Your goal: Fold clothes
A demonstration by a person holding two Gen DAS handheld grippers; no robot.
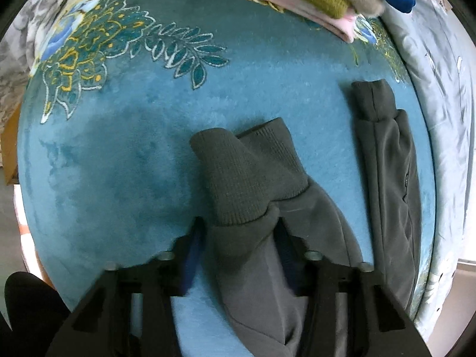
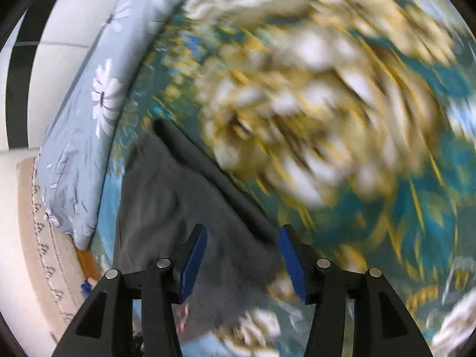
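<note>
- Grey sweatpants (image 1: 267, 208) lie on the teal blanket (image 1: 119, 163); they look soft, floppy and light.
- Your left gripper (image 1: 238, 247) has its jaws on each side of one leg, by the ribbed cuff (image 1: 238, 178). I cannot tell if they pinch it.
- Your right gripper (image 2: 242, 258) is spread wide over the grey cloth, holding nothing.
- Grab the thick cuffs or waistband; thin cloth may slip.

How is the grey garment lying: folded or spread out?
Partly folded: the grey garment has two ribbed cuffs overlapping at the left gripper, another part alongside.

Grey ribbed-cuff trousers (image 1: 267, 196) lie flat, legs apart.
</note>
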